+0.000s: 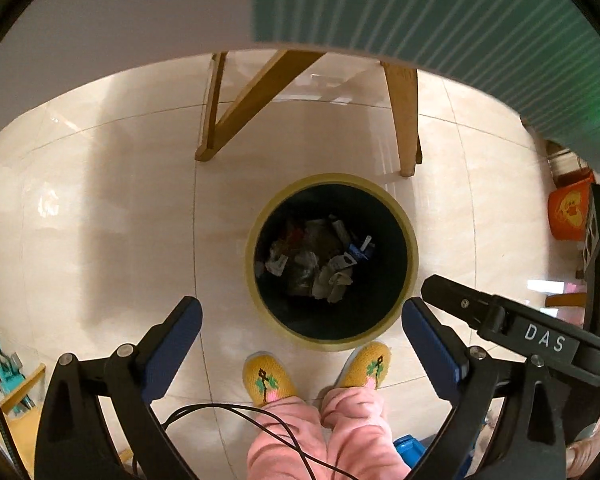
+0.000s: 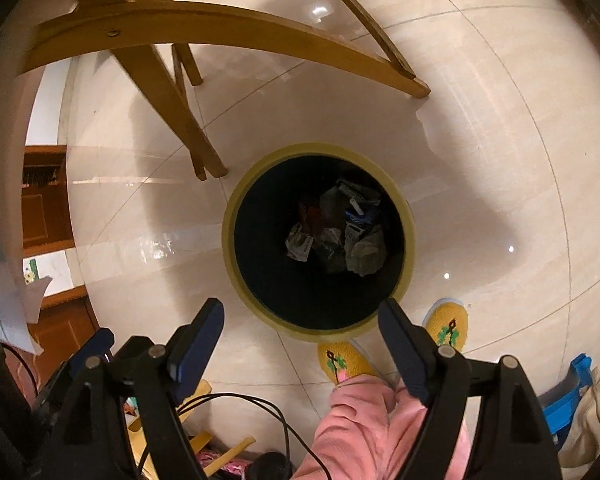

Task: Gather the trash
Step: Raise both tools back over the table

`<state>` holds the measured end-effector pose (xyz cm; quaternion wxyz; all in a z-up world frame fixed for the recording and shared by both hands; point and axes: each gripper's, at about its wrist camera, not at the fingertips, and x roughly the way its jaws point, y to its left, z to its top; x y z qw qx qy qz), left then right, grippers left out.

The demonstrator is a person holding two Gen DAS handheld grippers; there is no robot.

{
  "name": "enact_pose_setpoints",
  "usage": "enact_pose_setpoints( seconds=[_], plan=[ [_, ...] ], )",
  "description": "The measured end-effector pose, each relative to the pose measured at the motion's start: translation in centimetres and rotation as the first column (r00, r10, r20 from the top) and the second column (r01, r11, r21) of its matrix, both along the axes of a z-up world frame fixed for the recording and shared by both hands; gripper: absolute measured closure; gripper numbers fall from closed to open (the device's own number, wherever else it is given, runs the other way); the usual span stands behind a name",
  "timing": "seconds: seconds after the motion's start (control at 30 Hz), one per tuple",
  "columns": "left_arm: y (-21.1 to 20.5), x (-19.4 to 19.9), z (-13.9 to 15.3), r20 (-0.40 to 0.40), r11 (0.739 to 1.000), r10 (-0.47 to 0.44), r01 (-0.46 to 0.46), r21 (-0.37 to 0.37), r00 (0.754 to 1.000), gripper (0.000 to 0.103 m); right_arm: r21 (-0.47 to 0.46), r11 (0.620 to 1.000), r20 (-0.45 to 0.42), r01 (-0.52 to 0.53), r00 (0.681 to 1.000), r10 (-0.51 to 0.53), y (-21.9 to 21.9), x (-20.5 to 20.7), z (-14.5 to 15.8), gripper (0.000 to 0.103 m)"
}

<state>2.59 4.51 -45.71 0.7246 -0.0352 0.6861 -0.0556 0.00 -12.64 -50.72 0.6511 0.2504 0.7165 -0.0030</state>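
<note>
Both grippers hang over a round trash bin (image 1: pixel 410 240) standing on the tiled floor, crumpled wrappers and paper (image 1: pixel 320 260) lying at its bottom. The left gripper (image 1: pixel 302 320) is spread wide and empty; the right gripper (image 2: pixel 300 320) likewise, nothing between its pads. The person's yellow slippers (image 1: pixel 268 376) touch the bin's rim. Risk: a foot could nudge the bin over, or the dangling cable (image 1: pixel 260 420) could snag.

You are looking down on a glossy cream tiled floor (image 1: pixel 120 200) with thin grout lines and bright glints of overhead light, slanted wooden legs (image 1: pixel 404 120) standing on it under a white bench (image 1: pixel 120 12) edge, brown wooden cabinets (image 2: pixel 46 200) along one side.
</note>
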Motion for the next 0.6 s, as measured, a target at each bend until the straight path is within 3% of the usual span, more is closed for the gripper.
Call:
enact_pose_setpoints(
  seconds=[0.27,0.6],
  plan=[
    [1.3,-2.1,5.3,0.011,0.998,0.066,-0.066,-0.017,0.998,0.004,0.004,0.999,0.034,-0.039,0.999,0.038,0.4,-1.1,4.3,0.023],
    [1.7,-4.0,15.6,0.096,0.993,0.111,-0.108,-0.041,0.989,0.004,0.016,0.994,0.117,-0.105,0.988,0.103,0.7,-2.0,14.2,0.023]
  ],
)
